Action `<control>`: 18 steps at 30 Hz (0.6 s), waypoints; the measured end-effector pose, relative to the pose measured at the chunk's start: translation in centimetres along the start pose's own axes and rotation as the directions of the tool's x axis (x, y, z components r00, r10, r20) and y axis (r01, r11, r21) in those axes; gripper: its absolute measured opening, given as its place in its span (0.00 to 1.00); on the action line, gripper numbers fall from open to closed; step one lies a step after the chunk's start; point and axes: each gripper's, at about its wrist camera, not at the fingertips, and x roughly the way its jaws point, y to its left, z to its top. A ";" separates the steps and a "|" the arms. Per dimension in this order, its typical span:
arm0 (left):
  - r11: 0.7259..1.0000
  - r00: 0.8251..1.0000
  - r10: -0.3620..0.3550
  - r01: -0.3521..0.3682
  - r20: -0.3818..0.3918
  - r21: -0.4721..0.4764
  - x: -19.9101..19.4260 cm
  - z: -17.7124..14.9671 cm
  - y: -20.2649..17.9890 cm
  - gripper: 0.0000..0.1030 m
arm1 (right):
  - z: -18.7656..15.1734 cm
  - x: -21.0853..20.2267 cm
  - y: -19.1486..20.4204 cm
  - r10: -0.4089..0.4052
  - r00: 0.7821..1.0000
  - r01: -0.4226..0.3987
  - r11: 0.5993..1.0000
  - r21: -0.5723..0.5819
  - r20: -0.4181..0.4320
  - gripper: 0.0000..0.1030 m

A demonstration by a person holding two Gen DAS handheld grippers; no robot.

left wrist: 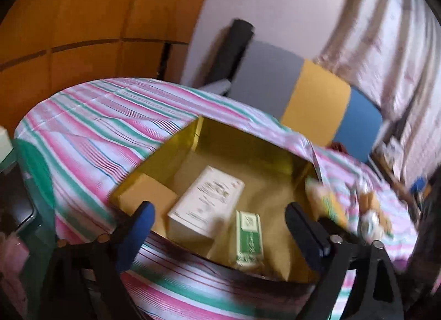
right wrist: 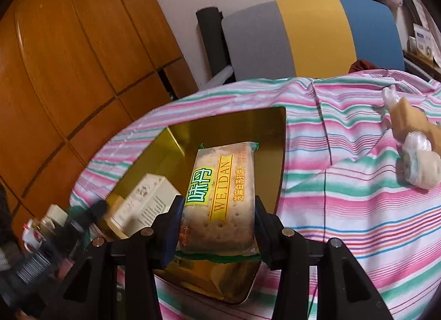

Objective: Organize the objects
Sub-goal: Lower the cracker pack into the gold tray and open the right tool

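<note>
Over the gold tray [right wrist: 278, 138], the right gripper [right wrist: 219, 223] is tilted downward, its jaws pinched on a cracker pack [right wrist: 223, 190]. The left gripper [left wrist: 217, 226] is angled down at the tray's near edge, jaws spread wide with nothing between them. Three boxes are counted inside the tray: a tan box [left wrist: 147, 196], a white box [left wrist: 206, 201], and a green box [left wrist: 249, 237]. All rests on the striped cloth [right wrist: 344, 196].
</note>
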 end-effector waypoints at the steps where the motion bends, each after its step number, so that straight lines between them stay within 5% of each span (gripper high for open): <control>1: 1.000 1.000 0.017 -0.017 0.022 -0.019 -0.3 0.3 0.3 0.97 | -0.3 0.2 0.3 -0.004 1.000 0.004 1.000 -0.013 -0.005 0.46; 18: 0.996 0.998 0.052 -0.049 0.030 -0.069 -0.8 0.7 1.4 1.00 | -2.5 1.6 2.7 0.019 0.996 -0.028 0.994 -0.106 -0.090 0.48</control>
